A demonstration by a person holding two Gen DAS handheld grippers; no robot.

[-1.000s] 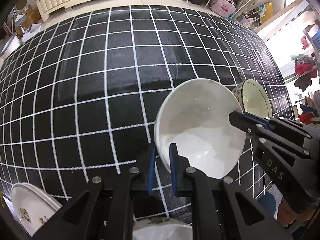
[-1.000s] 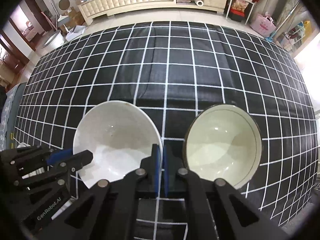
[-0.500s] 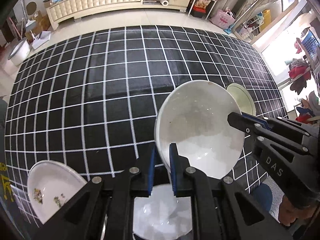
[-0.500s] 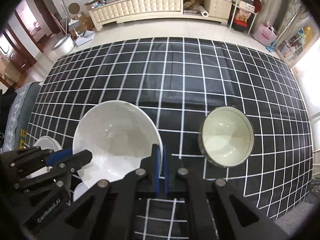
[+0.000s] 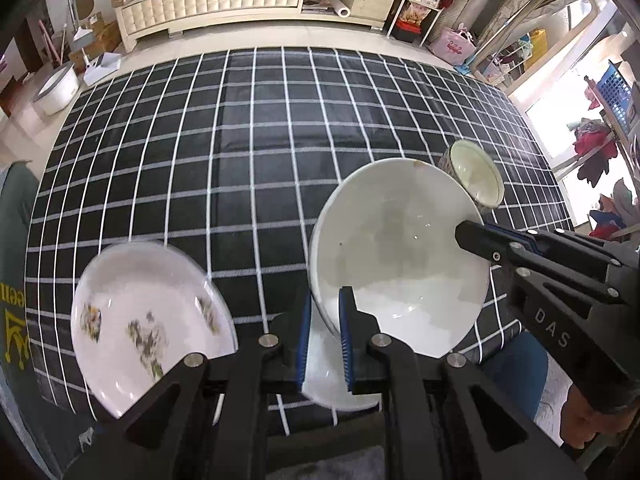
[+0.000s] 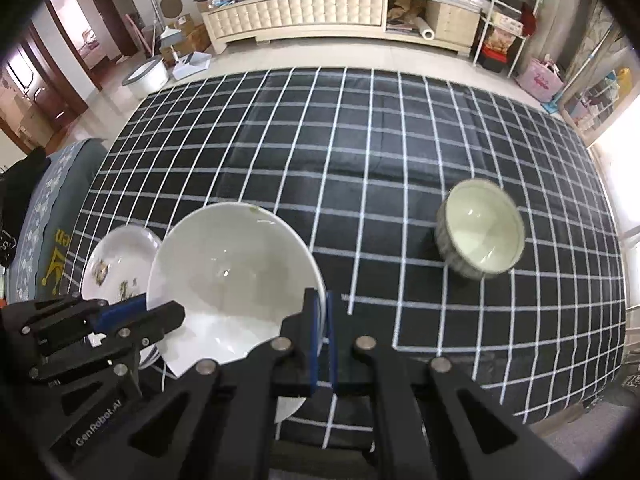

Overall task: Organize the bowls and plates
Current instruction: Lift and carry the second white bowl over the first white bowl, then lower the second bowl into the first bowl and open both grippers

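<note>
Both grippers grip one large white bowl (image 5: 400,268) by opposite sides of its rim and hold it above the near edge of the table (image 6: 360,152), which is covered in a black checked cloth. The left gripper (image 5: 323,340) has its fingers closed on the rim nearest its own camera; the right gripper (image 6: 319,340) has its fingers closed on the opposite rim. The bowl tilts, with its mouth turned toward the cameras.

The main risk is the thin pinch on a glazed rim: if one hand moves faster than the other or twists, the rim could slip out and the bowl drop. Directly under the bowl lies a plain white plate (image 5: 324,368), so a fall would likely chip both. The flowered plate (image 5: 148,320) sits just left of the bowl, close enough that a leftward swing could clip it. The small green bowl (image 6: 480,236) stands well to the right of the big bowl, further from harm. Lowering the bowl while it is tilted could land one edge first and let it rock.
</note>
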